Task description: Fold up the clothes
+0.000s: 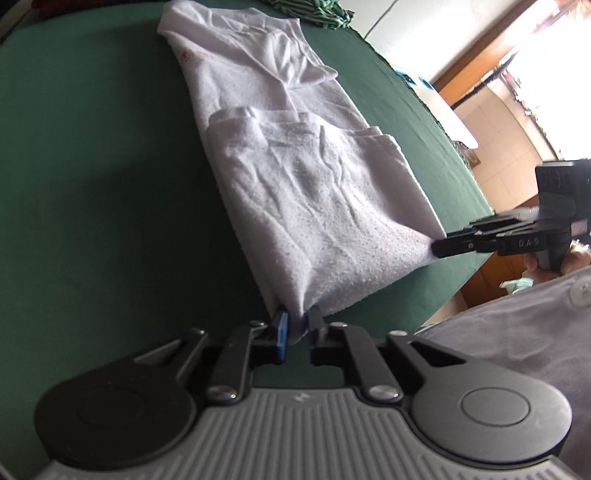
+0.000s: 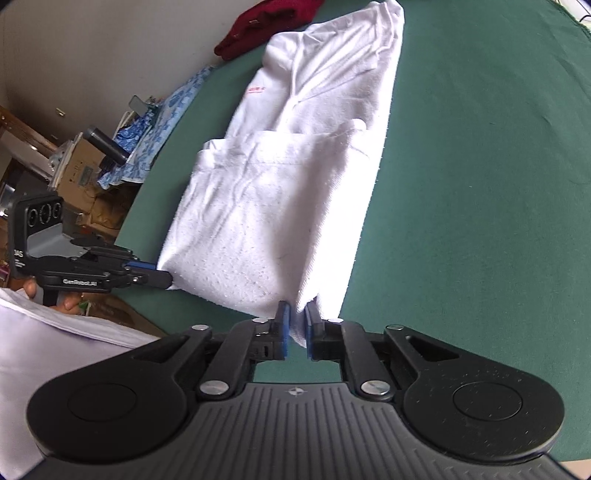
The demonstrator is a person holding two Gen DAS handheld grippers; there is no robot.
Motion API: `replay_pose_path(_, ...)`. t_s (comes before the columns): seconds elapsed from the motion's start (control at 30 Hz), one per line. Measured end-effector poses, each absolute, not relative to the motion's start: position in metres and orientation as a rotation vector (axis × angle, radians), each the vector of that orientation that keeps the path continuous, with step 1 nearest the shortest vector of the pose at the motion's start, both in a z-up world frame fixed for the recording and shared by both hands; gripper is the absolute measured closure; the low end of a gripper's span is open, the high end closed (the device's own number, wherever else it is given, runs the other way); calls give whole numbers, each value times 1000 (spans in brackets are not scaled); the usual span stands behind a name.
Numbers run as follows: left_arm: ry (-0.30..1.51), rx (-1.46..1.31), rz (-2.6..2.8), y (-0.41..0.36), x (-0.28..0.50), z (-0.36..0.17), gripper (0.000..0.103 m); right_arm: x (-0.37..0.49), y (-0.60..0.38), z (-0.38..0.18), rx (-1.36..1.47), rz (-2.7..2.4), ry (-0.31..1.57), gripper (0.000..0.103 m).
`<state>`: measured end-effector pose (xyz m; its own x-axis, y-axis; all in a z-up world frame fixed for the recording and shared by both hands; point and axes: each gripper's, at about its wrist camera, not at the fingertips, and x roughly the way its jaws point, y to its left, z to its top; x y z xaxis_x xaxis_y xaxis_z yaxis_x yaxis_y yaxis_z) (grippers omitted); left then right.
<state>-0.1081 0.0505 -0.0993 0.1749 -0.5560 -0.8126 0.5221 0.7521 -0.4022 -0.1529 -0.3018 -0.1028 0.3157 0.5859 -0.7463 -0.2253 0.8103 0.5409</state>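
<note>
Both tongs (image 1: 297,328) (image 2: 296,326) clamped on white shirt (image 1: 295,192) corners.

Folded shirt (image 1: 295,192) lies on the table (image 1: 92,184), striped garment (image 1: 314,11) behind.

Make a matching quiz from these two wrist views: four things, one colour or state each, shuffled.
Things:
1. shirt
2. table cover
3. far garment
4. left gripper

States or colours:
A. dark red, bunched at the table's far edge
B. white, partly folded, lower part doubled over
C. shut on a near corner of the shirt
D. green, spread flat

Pairs: 1-B, 2-D, 3-A, 4-C

The right gripper likewise pinches the other near corner.
</note>
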Motion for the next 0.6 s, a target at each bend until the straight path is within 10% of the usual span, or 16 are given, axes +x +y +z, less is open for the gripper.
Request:
replay_pose_path(0.07, 1133, 17, -763, 52, -106, -92, 60, -149, -304, -95, 351, 558, 1127, 81)
replay_pose_path(0.2, 1038, 22, -754, 56, -85, -75, 35, -132, -310, -80, 332, 498, 1021, 59)
replay_pose_path(0.3, 1029, -14, -731, 47, -54, -81, 23, -113, -307, -82, 335, 431, 960, 61)
replay_pose_path(0.4, 1059, -30, -706, 32, -28, -96, 38, -98, -296, -95, 325, 386, 935, 70)
replay_pose_path(0.53, 1048, -31, -691, 19, -18, -100, 97, -86, -288, -100, 289, 386, 900, 96)
replay_pose_path(0.6, 1016, -22, -701, 18, -21, -93, 101, -86, -288, -96, 288, 394, 867, 100)
